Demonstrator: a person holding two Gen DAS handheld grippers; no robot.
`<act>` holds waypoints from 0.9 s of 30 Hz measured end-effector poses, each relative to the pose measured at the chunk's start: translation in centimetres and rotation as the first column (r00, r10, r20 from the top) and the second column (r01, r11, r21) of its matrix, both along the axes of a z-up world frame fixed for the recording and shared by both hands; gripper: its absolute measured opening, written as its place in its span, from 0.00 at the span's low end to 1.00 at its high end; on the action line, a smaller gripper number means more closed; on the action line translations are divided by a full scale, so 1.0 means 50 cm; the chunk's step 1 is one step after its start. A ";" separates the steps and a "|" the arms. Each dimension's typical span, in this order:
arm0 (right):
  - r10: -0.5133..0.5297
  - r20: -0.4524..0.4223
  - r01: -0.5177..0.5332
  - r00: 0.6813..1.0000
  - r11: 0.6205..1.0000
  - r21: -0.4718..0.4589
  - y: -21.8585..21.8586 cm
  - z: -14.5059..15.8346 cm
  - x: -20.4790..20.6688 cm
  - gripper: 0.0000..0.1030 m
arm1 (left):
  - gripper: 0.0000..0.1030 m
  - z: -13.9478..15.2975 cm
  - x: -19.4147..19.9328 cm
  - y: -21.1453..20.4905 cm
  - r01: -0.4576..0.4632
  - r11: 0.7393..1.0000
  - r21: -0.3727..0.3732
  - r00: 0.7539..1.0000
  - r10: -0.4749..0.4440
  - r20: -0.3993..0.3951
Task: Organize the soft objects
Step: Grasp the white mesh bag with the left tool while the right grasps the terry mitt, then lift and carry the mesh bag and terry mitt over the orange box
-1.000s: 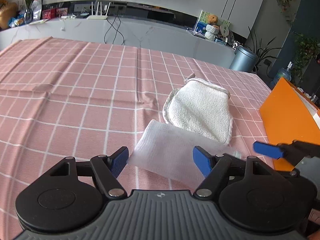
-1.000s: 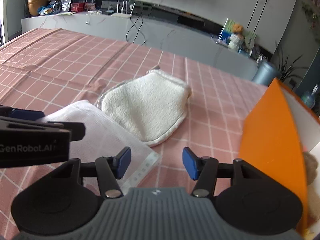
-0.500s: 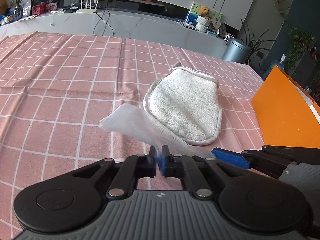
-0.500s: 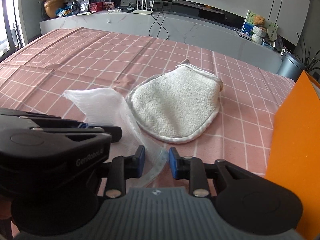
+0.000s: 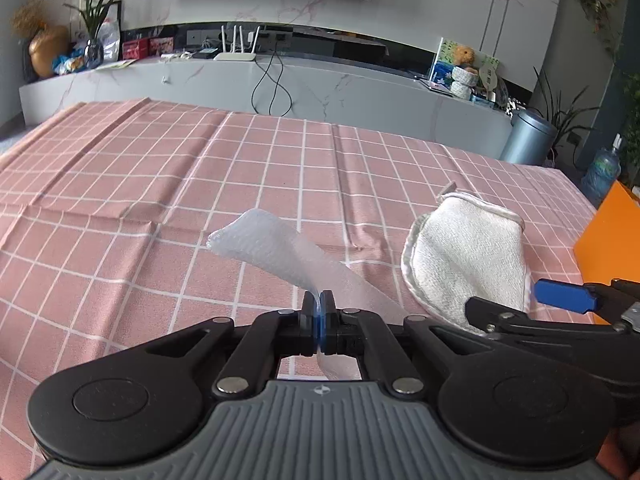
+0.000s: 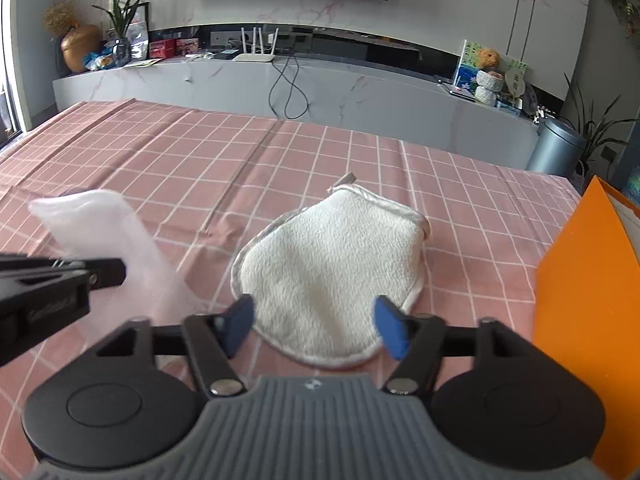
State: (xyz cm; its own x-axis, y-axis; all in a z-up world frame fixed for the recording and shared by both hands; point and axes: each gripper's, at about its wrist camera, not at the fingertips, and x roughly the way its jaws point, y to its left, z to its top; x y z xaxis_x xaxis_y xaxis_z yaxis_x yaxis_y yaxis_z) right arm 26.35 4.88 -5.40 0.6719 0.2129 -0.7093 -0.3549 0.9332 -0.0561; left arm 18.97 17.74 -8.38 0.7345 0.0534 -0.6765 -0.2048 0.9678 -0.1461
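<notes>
The left claw point(image 5: 319, 312) is pinching a sheer mesh bag point(image 5: 276, 252) left of a fluffy rounded white mitt point(image 6: 332, 272); the right claw point(image 6: 316, 330) is hovering spread above the mitt.

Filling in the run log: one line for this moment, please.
left gripper: shut on mesh bag, lifted | right gripper: open, over mitt | mitt: flat on tablecloth
</notes>
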 end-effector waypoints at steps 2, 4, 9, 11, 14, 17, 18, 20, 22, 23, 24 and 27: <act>-0.010 -0.004 0.010 1.000 1.000 0.011 0.010 -0.007 0.011 0.79 | 0.01 -0.004 0.002 0.005 -0.006 1.000 0.006 1.000 0.006 -0.002; -0.002 -0.020 0.002 1.000 1.000 0.012 0.020 -0.018 0.021 0.79 | 0.01 -0.006 0.002 0.009 -0.011 1.000 0.015 1.000 0.011 -0.003; -0.029 -0.091 0.033 0.995 0.999 0.038 0.015 -0.048 0.044 0.76 | 0.01 -0.014 -0.003 0.027 -0.027 0.999 0.020 1.000 0.028 -0.015; -0.009 -0.071 0.010 0.997 1.000 0.013 0.020 -0.051 0.038 0.72 | 0.01 -0.018 -0.004 0.032 -0.031 0.999 0.009 0.999 0.031 -0.018; -0.007 -0.058 0.008 0.998 1.000 0.015 0.020 -0.049 0.033 0.55 | 0.01 -0.021 -0.005 0.033 -0.032 1.000 0.000 0.999 0.032 -0.019; -0.021 -0.046 0.021 0.999 1.000 0.004 0.013 -0.045 0.035 0.33 | 0.01 -0.020 -0.007 0.030 -0.023 1.000 -0.003 1.000 0.023 -0.018; -0.029 -0.044 0.029 0.999 1.000 0.001 0.007 -0.043 0.037 0.27 | 0.01 -0.019 -0.009 0.029 -0.021 1.000 -0.004 1.000 0.021 -0.019; -0.039 -0.043 0.040 0.998 0.999 0.008 -0.006 -0.042 0.040 0.15 | 0.01 -0.018 -0.011 0.027 -0.017 1.000 -0.008 1.000 0.017 -0.020; -0.037 -0.049 0.037 0.998 0.999 0.011 -0.010 -0.040 0.042 0.12 | 0.01 -0.015 -0.014 0.022 -0.012 1.000 -0.013 1.000 0.012 -0.016; -0.031 -0.049 0.031 0.998 0.999 0.005 -0.009 -0.038 0.041 0.11 | 0.01 -0.012 -0.016 0.018 -0.008 1.000 -0.013 1.000 0.008 -0.014; -0.023 -0.045 0.024 0.999 1.000 0.002 -0.007 -0.035 0.038 0.11 | 0.01 -0.010 -0.019 0.015 -0.004 1.000 -0.013 1.000 0.004 -0.012; 0.013 0.005 -0.013 1.000 0.999 -0.032 0.000 -0.019 0.007 0.10 | 0.01 0.001 -0.030 0.009 0.008 1.000 -0.012 1.000 -0.008 -0.001</act>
State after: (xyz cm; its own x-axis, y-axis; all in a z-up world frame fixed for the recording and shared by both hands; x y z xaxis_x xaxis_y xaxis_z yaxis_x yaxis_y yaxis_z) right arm 26.69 4.90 -6.33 0.6730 0.1991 -0.7123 -0.3664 0.9264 -0.0873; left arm 17.50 18.21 -8.33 0.7340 0.0394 -0.6780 -0.1974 0.9676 -0.1575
